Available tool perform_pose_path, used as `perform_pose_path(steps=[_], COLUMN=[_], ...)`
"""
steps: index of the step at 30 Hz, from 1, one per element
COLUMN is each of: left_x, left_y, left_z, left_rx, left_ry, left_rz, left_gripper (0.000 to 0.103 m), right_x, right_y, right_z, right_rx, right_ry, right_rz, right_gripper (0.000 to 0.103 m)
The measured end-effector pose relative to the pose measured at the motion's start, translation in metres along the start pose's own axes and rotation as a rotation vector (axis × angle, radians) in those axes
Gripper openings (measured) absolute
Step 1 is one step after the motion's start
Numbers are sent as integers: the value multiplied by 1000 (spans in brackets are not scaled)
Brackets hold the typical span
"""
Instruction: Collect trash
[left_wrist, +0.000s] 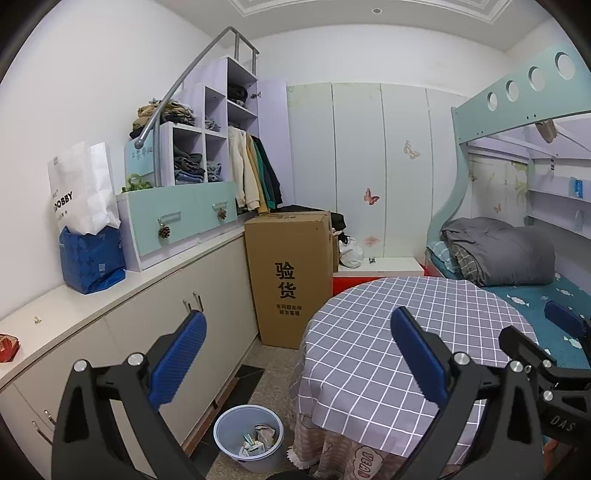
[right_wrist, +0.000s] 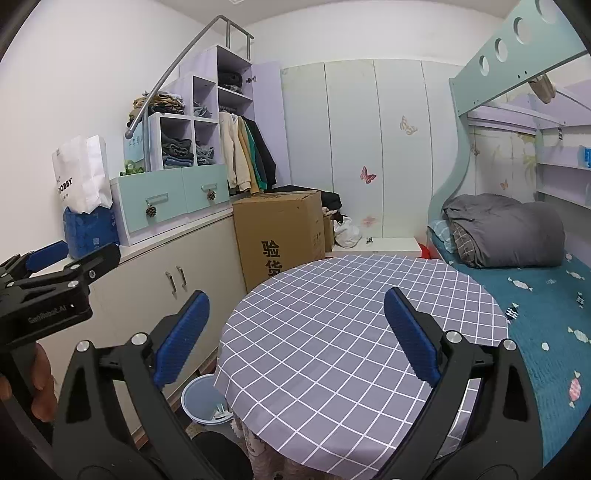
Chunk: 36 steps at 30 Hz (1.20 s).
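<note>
Both wrist views look level across the checked round bench toward the wardrobe, left view nearer the bin.

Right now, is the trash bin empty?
No, the trash bin on the floor beside the table has crumpled paper scraps inside it.

The round worktop stands in the middle, with the bin on the floor just left of it and scraps of trash inside. A cardboard box stands behind the bin, against the end of the long cabinet along the left wall. The bed lies to the right of the worktop, a folded quilt on it.
</note>
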<state>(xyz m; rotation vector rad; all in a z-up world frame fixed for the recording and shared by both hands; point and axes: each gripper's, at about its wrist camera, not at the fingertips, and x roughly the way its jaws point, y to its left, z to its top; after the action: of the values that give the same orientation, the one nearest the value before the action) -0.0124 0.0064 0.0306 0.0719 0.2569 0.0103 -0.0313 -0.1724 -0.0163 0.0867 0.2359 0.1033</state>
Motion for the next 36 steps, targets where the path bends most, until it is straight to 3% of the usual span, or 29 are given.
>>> perform_pose_path(steps=[36], left_x=[6], left_y=[-3], left_z=[-7], left_rx=[10], left_ry=[29], left_rz=[-32], left_gripper=[98], right_x=[4], right_y=[3], right_z=[-10], right_rx=[10], right_ry=[28], right_rz=[19], right_gripper=[94])
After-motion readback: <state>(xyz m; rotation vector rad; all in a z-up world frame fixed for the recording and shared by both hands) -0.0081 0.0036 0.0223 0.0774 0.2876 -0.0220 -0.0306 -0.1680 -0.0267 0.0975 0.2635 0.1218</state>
